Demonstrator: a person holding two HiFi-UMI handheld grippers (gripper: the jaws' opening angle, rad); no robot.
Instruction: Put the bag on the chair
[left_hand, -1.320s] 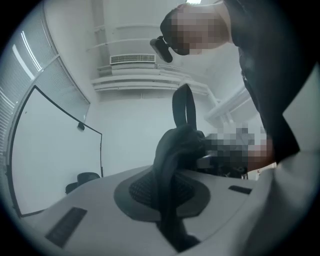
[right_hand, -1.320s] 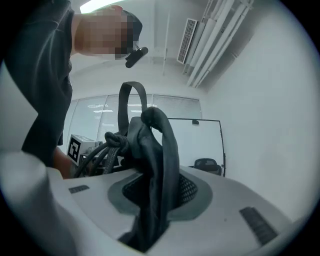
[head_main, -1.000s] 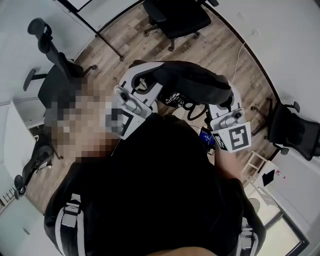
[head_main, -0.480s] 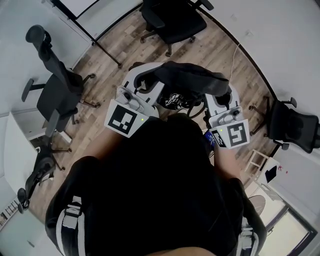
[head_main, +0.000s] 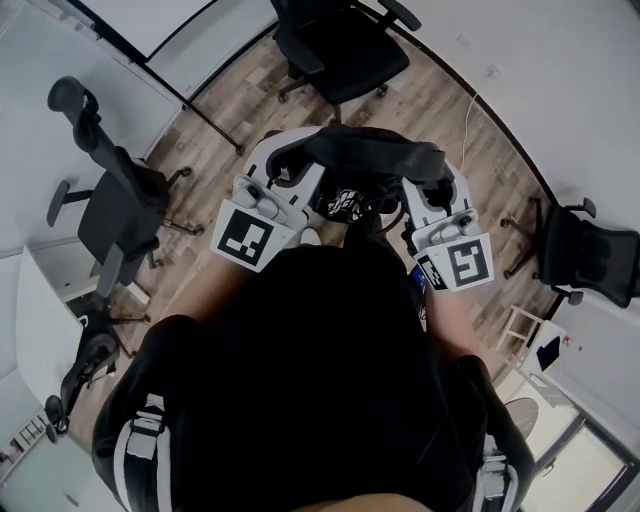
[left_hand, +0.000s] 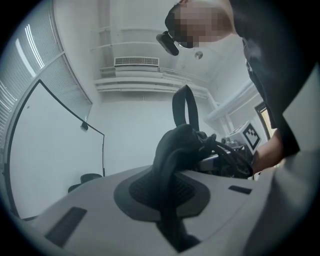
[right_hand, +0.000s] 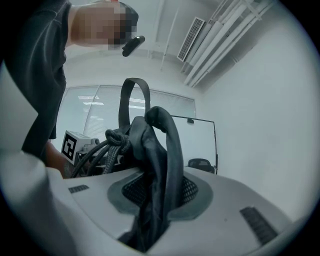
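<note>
Between my left tool (head_main: 283, 168) and right tool (head_main: 432, 188), each clamped on its black fabric, I am holding the bag (head_main: 365, 158) off the floor (head_main: 230, 90), apart from the chair (head_main: 340, 45) ahead. Next, I judge, it is needing carrying over that chair, then lowering.

Bare floor (head_main: 430, 100) lies open between the bag (head_main: 370, 155) and the front chair (head_main: 345, 50); a stand leg (head_main: 210, 122) crosses at left; left chair (head_main: 110, 190) and right chair (head_main: 590, 255) stand well apart.
</note>
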